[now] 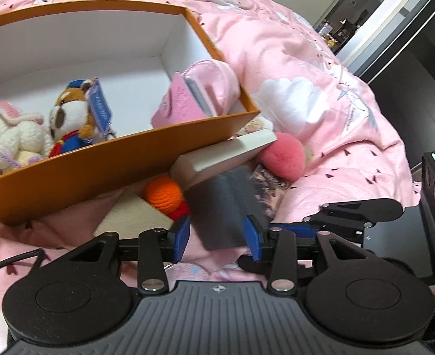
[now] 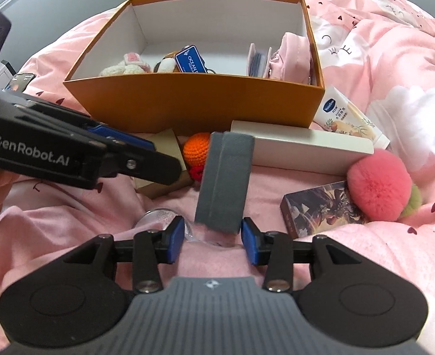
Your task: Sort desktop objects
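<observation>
Pink cloud-print bedding (image 2: 394,44) carries everything, soft and rumpled, with a dark doorway at the upper right of the left view. Your grey box (image 2: 223,183) stands tilted at frame centre, below the orange bin (image 2: 187,103). Both claws sit spread around it, left claw (image 1: 217,236) and right claw (image 2: 213,241), pads apparently not pressing. Close one squarely on its flat sides before lifting, or it will likely topple.
</observation>
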`<state>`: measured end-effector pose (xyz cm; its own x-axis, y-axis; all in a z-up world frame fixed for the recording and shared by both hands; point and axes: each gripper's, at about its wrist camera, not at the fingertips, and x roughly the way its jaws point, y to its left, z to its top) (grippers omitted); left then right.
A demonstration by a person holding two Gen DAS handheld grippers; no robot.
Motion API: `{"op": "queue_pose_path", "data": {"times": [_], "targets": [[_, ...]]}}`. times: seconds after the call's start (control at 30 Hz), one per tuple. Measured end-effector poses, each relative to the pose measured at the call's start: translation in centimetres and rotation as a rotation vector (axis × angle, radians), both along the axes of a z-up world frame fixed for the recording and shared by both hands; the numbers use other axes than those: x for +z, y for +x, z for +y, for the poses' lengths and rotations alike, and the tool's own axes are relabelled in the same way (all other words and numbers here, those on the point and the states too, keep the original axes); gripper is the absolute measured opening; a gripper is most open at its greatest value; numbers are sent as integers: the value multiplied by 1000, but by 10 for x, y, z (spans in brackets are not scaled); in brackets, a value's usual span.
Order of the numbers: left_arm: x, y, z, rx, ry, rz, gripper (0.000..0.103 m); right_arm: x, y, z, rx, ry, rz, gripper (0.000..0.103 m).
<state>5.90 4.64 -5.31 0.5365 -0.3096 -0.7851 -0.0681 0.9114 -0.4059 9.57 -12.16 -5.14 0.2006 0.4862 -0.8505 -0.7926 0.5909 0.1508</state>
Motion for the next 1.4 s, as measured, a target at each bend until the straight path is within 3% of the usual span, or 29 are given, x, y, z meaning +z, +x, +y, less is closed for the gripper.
{"op": "queue_pose_path", "data": {"times": [0.13, 0.4, 0.57, 0.8, 1.0, 1.1, 1.23, 1.4], "targets": [[2, 6, -3, 8, -36, -7, 52, 1, -2, 3, 32, 29, 5, 45], [1, 26, -1, 75, -81, 15, 52, 3, 0, 0, 27, -9, -32, 45], [1, 40, -12, 79, -45, 49, 52, 9, 2, -5, 55, -83, -129, 45], [-7, 57, -31, 65, 54, 106, 53, -8, 26, -5, 39, -207, -172, 45], [-19, 63, -39, 66, 88, 149, 53, -35, 33, 4, 51, -302, -240, 53], [-25, 63, -34, 88, 59, 162, 53, -44, 35, 6, 46, -314, -241, 56], [-30, 60, -26, 114, 44, 174, 52, -55, 33, 11, 50, -361, -291, 69], [-38, 54, -15, 145, 16, 180, 46, -65, 29, 20, 71, -429, -348, 71]]}}
